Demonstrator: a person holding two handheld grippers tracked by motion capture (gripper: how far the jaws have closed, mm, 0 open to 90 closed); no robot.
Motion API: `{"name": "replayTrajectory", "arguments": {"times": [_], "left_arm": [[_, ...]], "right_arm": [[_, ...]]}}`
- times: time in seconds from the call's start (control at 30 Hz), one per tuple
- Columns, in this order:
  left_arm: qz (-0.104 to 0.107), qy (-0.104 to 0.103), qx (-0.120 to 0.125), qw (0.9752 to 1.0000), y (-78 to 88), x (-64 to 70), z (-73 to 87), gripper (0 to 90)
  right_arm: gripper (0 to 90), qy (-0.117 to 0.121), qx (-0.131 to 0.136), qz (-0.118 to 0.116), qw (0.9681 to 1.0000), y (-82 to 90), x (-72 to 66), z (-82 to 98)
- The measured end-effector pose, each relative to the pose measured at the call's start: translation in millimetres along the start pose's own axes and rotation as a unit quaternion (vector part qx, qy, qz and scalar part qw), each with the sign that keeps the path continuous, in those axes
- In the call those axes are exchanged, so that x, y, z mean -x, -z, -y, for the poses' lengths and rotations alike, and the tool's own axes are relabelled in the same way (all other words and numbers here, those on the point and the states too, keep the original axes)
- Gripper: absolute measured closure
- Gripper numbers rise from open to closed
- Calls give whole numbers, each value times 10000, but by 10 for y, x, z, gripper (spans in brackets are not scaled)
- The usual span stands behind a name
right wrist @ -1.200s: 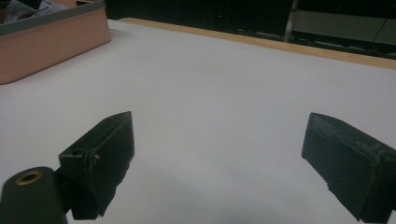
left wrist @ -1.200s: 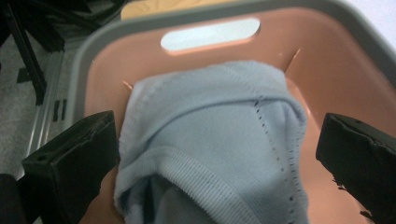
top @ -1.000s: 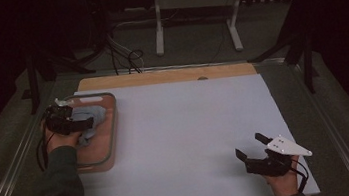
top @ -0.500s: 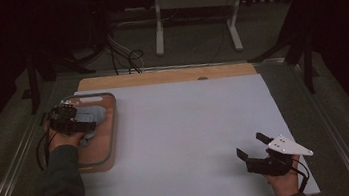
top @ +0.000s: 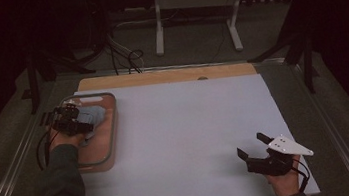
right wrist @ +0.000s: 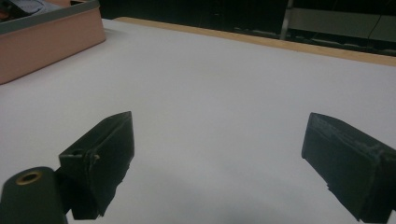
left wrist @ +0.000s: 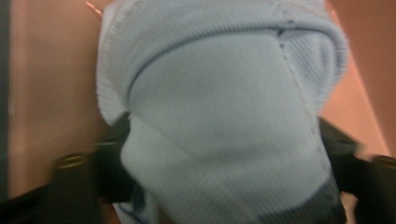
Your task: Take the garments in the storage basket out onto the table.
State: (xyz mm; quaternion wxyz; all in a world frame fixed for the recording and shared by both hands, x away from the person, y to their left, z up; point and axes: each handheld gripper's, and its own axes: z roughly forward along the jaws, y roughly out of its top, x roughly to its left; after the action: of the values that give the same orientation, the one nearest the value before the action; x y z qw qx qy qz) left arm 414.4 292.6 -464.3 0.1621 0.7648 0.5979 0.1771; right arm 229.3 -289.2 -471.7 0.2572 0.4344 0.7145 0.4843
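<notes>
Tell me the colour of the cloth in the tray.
Pale blue-grey ribbed knit cloth, clearest in the left gripper view, lying in the salmon-pink tray.

Camera positions: one fixed, two riding on the tools.

High view: above the person's side, facing forward and down over the whole desk (top: 183, 142). Left gripper view: pressed close against pale blue cloth (left wrist: 219, 121) in the tray (top: 111, 136) (blurred). Right gripper view: low, skimming the desk, sharing that tray's wall (right wrist: 46, 44) with the high view.

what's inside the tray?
A light-blue knit cloth lies in the pink tray, between the left gripper's jaws, which have just been closing. Whatever is under the cloth is hidden.
</notes>
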Motion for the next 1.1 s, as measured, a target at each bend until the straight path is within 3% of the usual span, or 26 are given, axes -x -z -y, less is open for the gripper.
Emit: {"name": "replayTrajectory", "arguments": {"times": [0.17,0.27,0.3,0.37,0.8,1.1], "left_arm": [[53,-19,109,9999,93,-44,28,557],[89,96,258,9996,140,-54,42,630],[91,3,208,9997,166,-71,45,641],[103,125,331,9993,170,-55,52,647],[243,139,724,9970,403,-86,110,675],[357,225,1115,9929,566,-114,153,677]], "right_arm": [[96,4,-2,3,10000,0,0,0],[96,-8,-8,13,10000,1,2,1],[96,-11,-6,18,10000,2,3,1],[97,-10,-4,22,10000,2,4,1],[96,-11,1,10,10000,3,0,1],[97,-9,7,1,10000,1,-1,1]]}}
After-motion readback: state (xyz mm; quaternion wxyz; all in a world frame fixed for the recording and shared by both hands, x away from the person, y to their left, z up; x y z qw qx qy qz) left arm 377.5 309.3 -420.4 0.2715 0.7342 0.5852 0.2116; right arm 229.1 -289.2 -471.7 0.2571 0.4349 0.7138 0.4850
